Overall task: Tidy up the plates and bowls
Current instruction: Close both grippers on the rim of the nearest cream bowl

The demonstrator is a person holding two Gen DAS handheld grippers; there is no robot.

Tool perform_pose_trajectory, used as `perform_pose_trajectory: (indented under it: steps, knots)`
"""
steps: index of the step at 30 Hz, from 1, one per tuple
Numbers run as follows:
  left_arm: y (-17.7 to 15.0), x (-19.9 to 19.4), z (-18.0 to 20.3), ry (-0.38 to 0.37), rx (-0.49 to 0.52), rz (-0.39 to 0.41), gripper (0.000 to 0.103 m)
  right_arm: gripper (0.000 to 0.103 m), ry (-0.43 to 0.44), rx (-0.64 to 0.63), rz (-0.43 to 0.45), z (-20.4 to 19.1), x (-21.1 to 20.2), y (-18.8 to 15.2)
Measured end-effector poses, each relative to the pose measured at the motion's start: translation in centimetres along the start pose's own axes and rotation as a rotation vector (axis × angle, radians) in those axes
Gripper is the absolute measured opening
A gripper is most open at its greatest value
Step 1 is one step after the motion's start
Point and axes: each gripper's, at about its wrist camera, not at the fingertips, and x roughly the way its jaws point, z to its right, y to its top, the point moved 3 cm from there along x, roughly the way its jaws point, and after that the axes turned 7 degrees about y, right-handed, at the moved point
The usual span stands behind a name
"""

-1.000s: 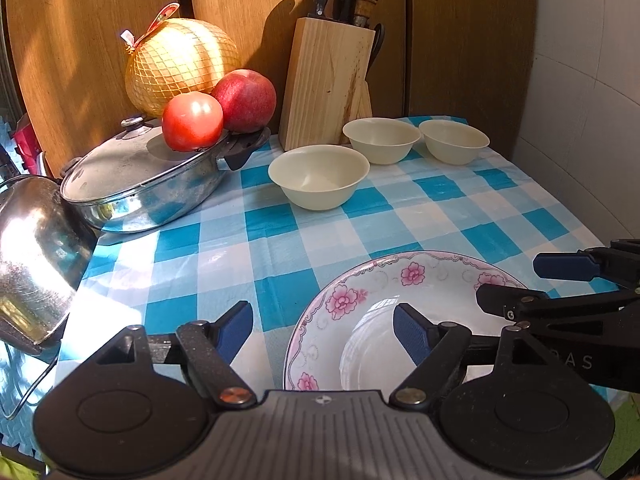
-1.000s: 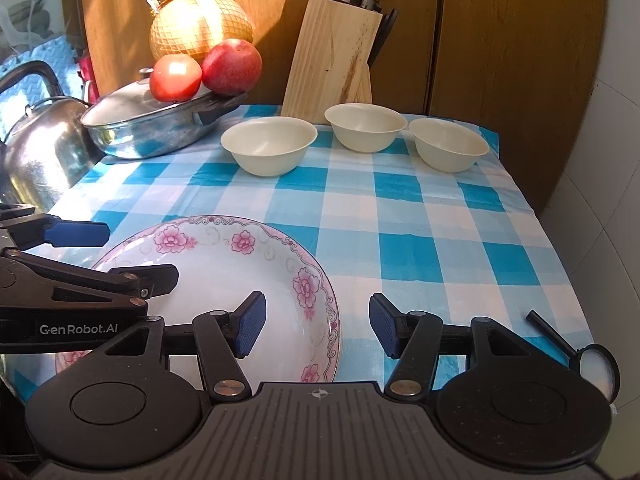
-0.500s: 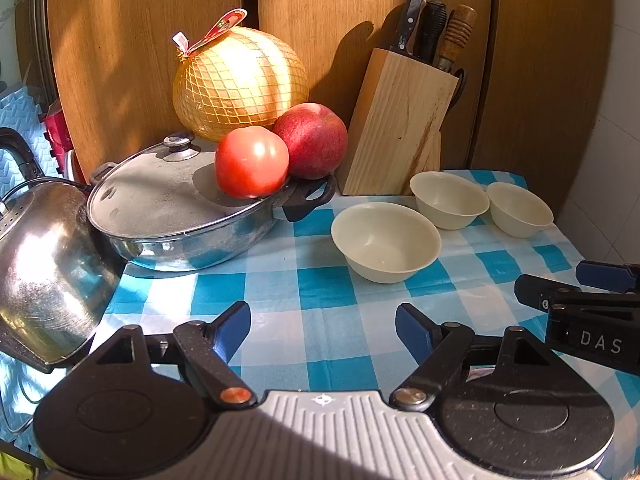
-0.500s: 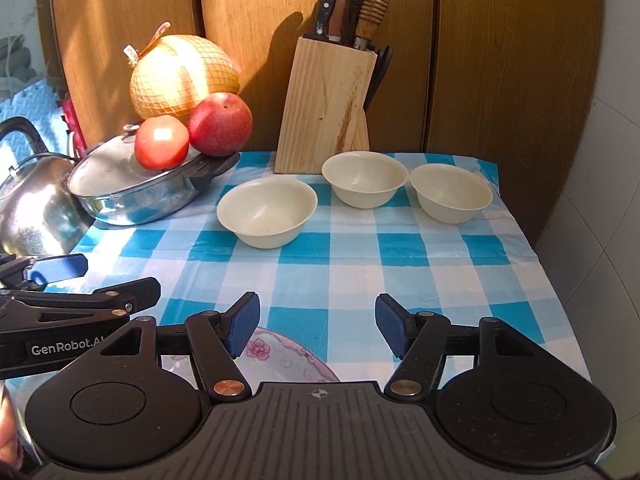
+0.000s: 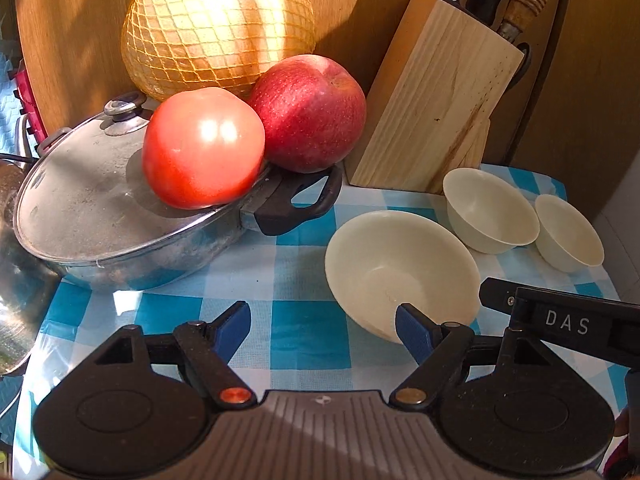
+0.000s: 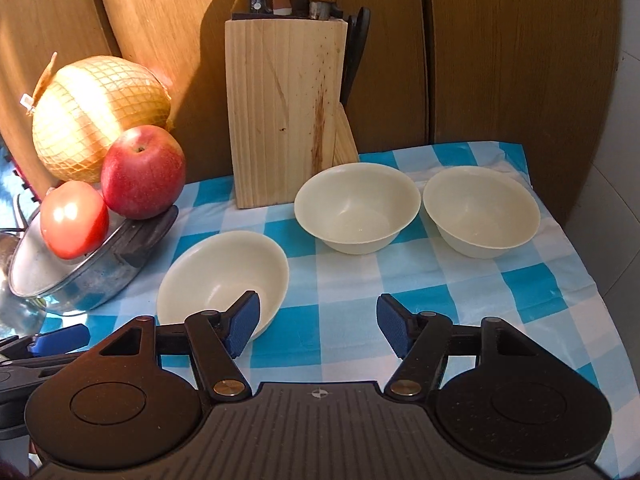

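Note:
Three cream bowls stand on the blue-and-white checked cloth. The near bowl (image 5: 400,272) (image 6: 224,276) is closest to both grippers. The middle bowl (image 5: 490,210) (image 6: 356,206) and the far right bowl (image 5: 568,232) (image 6: 480,210) sit by the knife block. My left gripper (image 5: 324,330) is open and empty, its right finger just in front of the near bowl. My right gripper (image 6: 318,326) is open and empty, its left finger in front of the near bowl's rim. The flowered plate is out of view.
A lidded steel pan (image 5: 120,216) (image 6: 80,272) at the left carries a tomato (image 5: 202,148), an apple (image 5: 308,112) and a netted pomelo (image 5: 216,24). A wooden knife block (image 6: 284,112) stands at the back against wood panels. A steel kettle (image 5: 12,308) is at far left.
Both grippers have moved forward over the table toward the bowls. The flowered plate has dropped out of view beneath them. Both stay open.

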Motion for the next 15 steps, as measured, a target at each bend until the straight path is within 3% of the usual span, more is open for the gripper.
perform_pose_trajectory:
  steps: [3, 10, 15]
  knots:
    - [0.3, 0.8, 0.4, 0.01, 0.019, -0.004, 0.073, 0.062, 0.016, 0.024, -0.044, 0.1, 1.8, 0.2]
    - [-0.2, 2.2, 1.6, 0.012, 0.107, -0.031, 0.042, 0.04, 0.045, 0.048, -0.106, 0.2, 4.2, 0.0]
    - [-0.4, 2.0, 1.8, -0.02, 0.113, -0.045, 0.03, 0.027, 0.098, 0.087, -0.151, 0.1, 4.7, -0.6]
